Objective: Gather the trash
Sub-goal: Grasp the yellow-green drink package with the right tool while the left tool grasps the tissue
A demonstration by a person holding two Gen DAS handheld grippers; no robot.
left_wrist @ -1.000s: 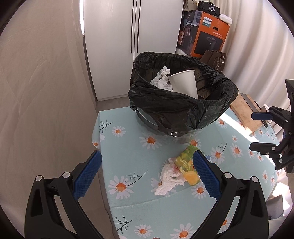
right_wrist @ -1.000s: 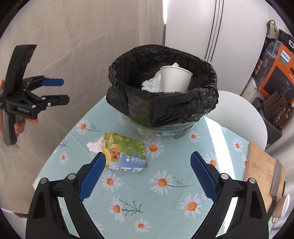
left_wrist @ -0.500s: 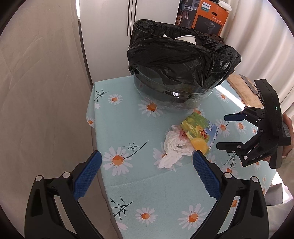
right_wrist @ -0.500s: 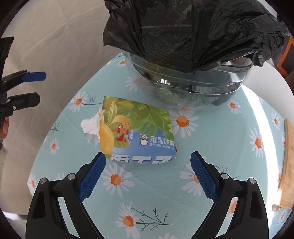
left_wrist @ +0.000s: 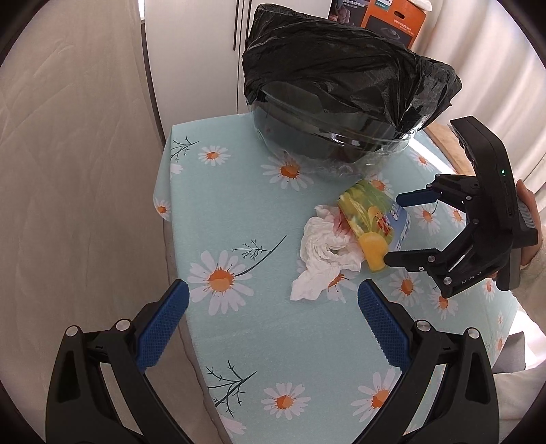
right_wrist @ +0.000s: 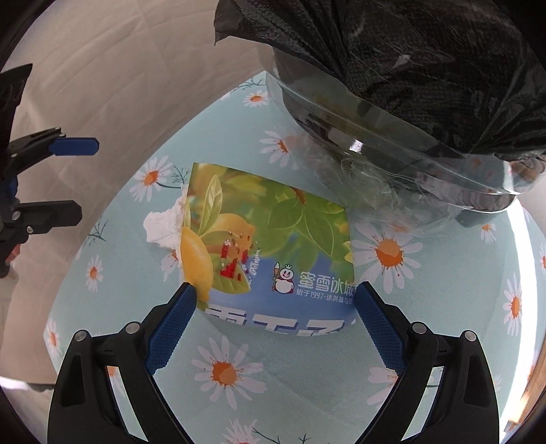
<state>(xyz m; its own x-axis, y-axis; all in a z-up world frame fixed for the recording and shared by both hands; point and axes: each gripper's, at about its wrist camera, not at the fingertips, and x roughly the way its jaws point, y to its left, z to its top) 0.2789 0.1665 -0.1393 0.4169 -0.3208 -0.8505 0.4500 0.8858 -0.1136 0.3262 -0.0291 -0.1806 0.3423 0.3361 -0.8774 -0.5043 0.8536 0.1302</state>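
Note:
A flattened green and yellow drink packet [right_wrist: 269, 246] with blue print lies on the daisy tablecloth [right_wrist: 426, 300], partly over a crumpled white tissue [right_wrist: 163, 225]. My right gripper [right_wrist: 274, 293] is open, its blue pads on either side of the packet's near edge. From the left wrist view the right gripper [left_wrist: 396, 230] straddles the packet [left_wrist: 370, 222], and the tissue [left_wrist: 324, 252] lies just left of it. My left gripper [left_wrist: 273, 300] is open and holds nothing, hovering short of the tissue. The black-bagged bin [left_wrist: 341, 85] stands behind.
The bin sits in a clear glass bowl [right_wrist: 392, 147] at the far end of the table. A curtain [left_wrist: 68, 170] hangs close on the left. A white cabinet [left_wrist: 204, 41] and an orange box [left_wrist: 396, 17] stand behind. A hand [left_wrist: 527, 218] holds the right gripper.
Both grippers have dropped lower and closer to the table. The right gripper has advanced until its pads flank the packet. The bin's inside has gone out of sight.

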